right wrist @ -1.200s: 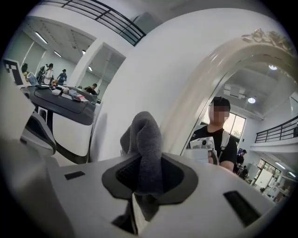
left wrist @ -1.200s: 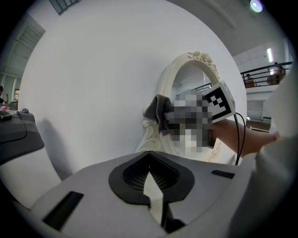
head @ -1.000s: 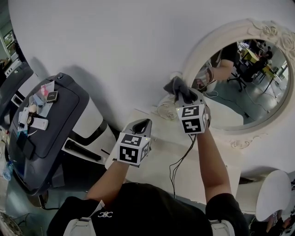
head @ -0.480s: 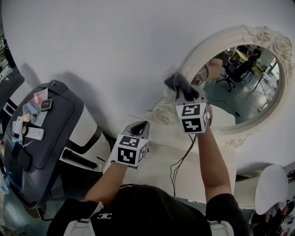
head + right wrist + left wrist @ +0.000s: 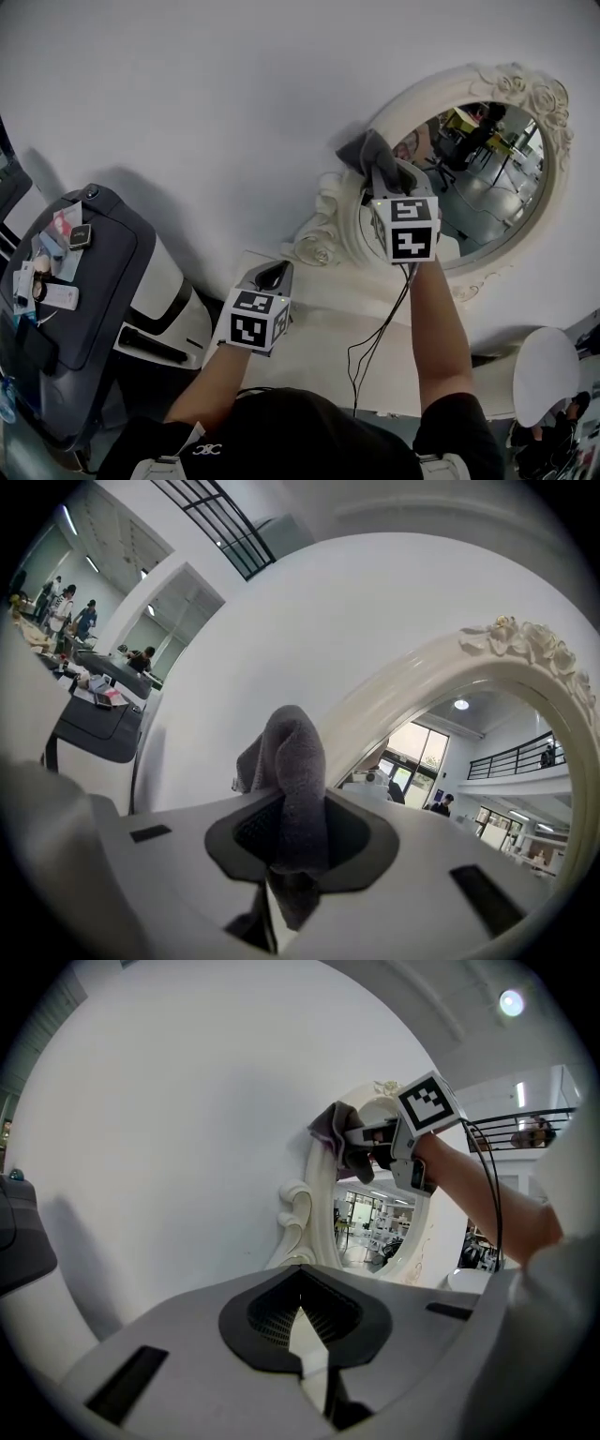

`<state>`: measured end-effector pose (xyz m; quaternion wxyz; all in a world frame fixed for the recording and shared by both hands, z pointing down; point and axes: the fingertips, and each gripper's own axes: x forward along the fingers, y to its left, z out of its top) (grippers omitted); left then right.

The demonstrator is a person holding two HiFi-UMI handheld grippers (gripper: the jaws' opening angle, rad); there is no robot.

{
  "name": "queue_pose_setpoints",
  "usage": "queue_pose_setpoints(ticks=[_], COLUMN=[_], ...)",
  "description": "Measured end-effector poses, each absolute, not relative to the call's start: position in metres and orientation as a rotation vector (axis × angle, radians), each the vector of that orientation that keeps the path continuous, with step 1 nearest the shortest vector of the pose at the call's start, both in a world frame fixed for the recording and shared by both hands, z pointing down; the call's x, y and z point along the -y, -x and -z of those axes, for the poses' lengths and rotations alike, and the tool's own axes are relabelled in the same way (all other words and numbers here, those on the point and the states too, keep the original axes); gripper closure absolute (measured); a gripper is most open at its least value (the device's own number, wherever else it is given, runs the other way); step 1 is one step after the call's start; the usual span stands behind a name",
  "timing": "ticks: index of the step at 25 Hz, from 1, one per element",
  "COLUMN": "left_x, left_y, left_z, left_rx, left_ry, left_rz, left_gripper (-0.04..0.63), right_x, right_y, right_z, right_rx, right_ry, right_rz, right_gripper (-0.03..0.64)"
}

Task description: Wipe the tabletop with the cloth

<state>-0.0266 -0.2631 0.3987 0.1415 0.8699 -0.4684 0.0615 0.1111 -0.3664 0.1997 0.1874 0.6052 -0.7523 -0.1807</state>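
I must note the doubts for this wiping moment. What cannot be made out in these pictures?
- Head view: whether the cloth touches the mirror frame; the right gripper covers the contact.
- Head view: the tabletop, partly behind the arms.
- Head view: small items on the grey machine, too small, cut by the left edge.

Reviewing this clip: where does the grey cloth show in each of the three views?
Head view: grey cloth, upper centre, in the right gripper, at the mirror frame.
Left gripper view: upper centre, beside the frame.
Right gripper view: centre, between the jaws.
Shared landmark: the mirror frame.
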Motion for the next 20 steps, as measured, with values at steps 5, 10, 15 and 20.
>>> queue_pose_setpoints(ticks=[5, 10, 15, 20], left_x=[0.266, 0.271, 0.273, 0.276], left_y=[0.021, 0.014, 0.002, -0.008], left_z=[-0.400, -0.399, -0.400, -0.401], left_rx=[1.306, 1.266, 1.217, 1.181], left_ry=[-2.534, -2.554, -2.573, -2.593], left_rz=[-0.170, -0.165, -0.178, -0.186], left_gripper=[0.589, 0.589, 0.589, 0.589], right_x=[0.364, 0.361, 0.359, 0.353], right_y=[-0.130, -0.150, -0.183, -0.213], right_z=[-0.158, -0.120, -0.085, -0.054], right_rx=[2.113, 2.110, 2.032, 1.988], right_ry=[-1.783, -1.859, -1.972, -2.059], right_rz=[0.533, 0.548, 0.588, 0.592], right_gripper=[0.534, 0.534, 0.534, 0.534])
